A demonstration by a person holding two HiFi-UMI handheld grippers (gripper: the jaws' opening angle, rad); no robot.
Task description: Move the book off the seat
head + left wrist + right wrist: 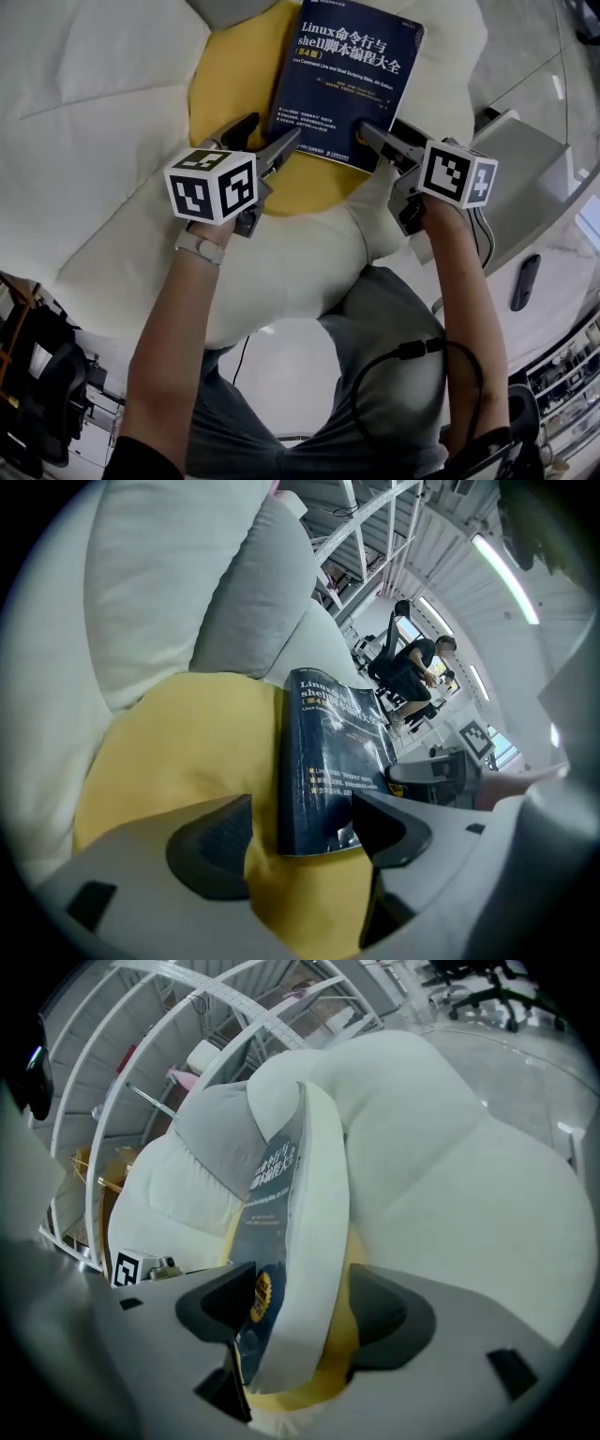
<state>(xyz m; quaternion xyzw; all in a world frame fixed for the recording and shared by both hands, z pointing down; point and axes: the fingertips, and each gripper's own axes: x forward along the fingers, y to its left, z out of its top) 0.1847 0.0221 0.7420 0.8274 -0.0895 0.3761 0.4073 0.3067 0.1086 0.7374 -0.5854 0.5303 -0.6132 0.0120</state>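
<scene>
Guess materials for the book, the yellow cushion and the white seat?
Book: paper with a glossy dark-blue softcover, by the look; there is sheen on the cover, and the white page block shows in the right gripper view. Yellow cushion: probably matte fabric; no shine, soft creases. White seat: padded matte upholstery, fabric or faux leather, can't tell which; puffy seamed panels.
</scene>
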